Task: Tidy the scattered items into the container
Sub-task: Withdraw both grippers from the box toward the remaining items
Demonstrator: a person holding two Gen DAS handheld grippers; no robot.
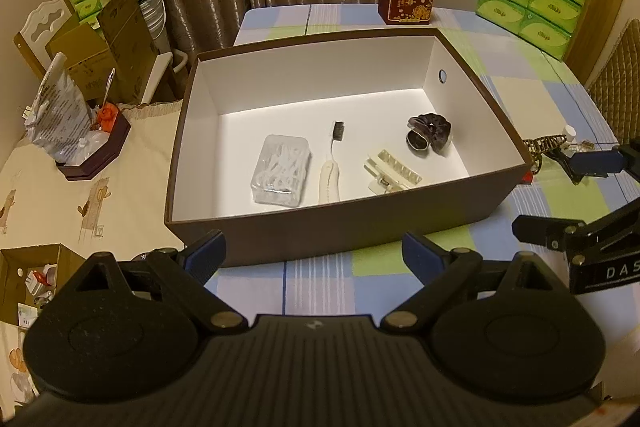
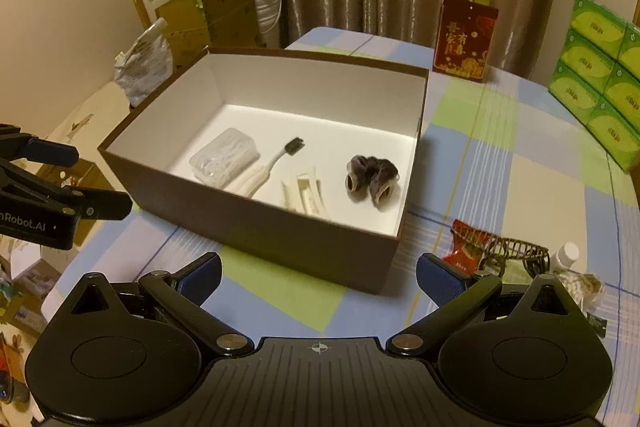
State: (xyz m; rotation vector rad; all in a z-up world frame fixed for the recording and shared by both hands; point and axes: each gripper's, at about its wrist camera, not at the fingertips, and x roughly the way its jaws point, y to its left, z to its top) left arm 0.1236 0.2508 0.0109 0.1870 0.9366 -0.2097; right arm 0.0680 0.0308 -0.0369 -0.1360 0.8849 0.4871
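left wrist: left gripper released, empty, before box | inside: floss case, toothbrush bristles toward far wall, cream clip, dark clip | right wrist: right gripper released, empty; wire clip outside, lying crosswise | next, likely: grasp it.

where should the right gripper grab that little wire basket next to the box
Judging by its shape, grip the wire basket across its raised rim, coming down from above. It sits on the tablecloth just right of the brown box, close ahead of the open right gripper. The thin rim looks narrow enough to pinch. A red packet lies against its left end, so take the right part.
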